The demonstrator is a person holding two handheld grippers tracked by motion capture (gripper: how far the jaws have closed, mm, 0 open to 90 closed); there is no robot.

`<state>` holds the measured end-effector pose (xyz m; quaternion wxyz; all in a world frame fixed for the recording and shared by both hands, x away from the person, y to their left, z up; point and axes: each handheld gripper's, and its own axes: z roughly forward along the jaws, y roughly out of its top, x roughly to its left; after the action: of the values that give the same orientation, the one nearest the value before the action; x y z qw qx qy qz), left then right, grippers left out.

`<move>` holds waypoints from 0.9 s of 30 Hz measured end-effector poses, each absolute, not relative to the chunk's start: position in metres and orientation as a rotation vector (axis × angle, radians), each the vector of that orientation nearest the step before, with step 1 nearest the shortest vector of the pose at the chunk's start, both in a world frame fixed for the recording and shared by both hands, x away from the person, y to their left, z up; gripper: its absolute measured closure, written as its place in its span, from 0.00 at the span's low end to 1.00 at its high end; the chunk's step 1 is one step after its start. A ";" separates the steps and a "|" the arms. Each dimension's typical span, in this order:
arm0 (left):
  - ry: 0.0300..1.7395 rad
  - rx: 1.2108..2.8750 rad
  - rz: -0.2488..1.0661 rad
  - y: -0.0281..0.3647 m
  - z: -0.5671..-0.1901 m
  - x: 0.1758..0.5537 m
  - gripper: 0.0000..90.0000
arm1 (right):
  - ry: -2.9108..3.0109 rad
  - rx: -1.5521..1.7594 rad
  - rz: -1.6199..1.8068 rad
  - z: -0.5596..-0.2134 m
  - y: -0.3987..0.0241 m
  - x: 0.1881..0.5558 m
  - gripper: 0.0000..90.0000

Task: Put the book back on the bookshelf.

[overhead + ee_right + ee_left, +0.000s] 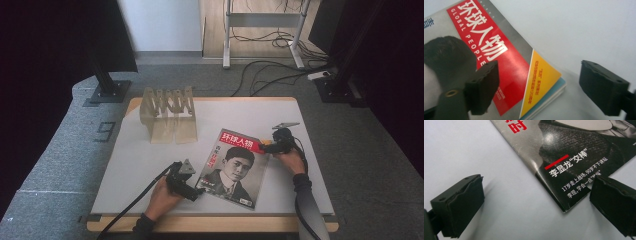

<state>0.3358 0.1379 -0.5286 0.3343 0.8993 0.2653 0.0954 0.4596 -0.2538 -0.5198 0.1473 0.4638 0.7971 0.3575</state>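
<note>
On the white rectangular table top [150, 150] with its wooden edge we see a glossy magazine [234, 167] with a red title banner and a dark portrait cover, lying flat and turned a little askew, right of the table's middle and nearer the front edge. Our left gripper [199, 191] sits at the magazine's near left corner; in the left gripper view [536, 202] its black jaws stand spread wide, one over bare table and the other at the cover's edge, with the corner of the magazine [574, 170] lying between them and neither pad pressing on it. Our right gripper [264, 147] is at the far right corner, by the red banner; in the right gripper view [549, 87] its jaws are also spread, one hovering over the red banner, the other over bare table, with the yellow triangular corner of the magazine [506, 70] between them, not pinched. Well apart, at the table's far left, stands a pale wooden slotted rack [169, 112].
</note>
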 end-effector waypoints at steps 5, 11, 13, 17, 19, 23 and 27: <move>0.692 2.347 0.249 0.138 -0.529 0.336 0.00 | 2.309 1.352 1.031 -0.520 -0.254 0.466 0.30; 0.692 2.347 0.248 0.138 -0.529 0.336 0.00 | 2.306 1.415 1.072 -0.521 -0.260 0.467 0.39; 0.692 2.347 0.248 0.138 -0.529 0.336 0.00 | 2.306 1.445 1.109 -0.521 -0.263 0.466 0.42; 0.692 2.347 0.248 0.138 -0.529 0.336 0.00 | 2.309 1.482 1.150 -0.521 -0.268 0.464 0.47; 0.692 2.347 0.248 0.138 -0.529 0.336 0.00 | 2.311 1.491 1.145 -0.521 -0.268 0.463 0.47; 0.691 2.347 0.248 0.138 -0.529 0.336 0.00 | 2.306 1.488 1.116 -0.518 -0.265 0.462 0.50; 0.691 2.347 0.248 0.138 -0.529 0.336 0.00 | 2.283 1.494 1.121 -0.513 -0.265 0.461 0.62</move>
<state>0.3358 0.1380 -0.5287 0.3347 0.8993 0.2649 0.0949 0.4608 -0.2653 -0.5132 0.0958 0.5043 0.7703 0.3782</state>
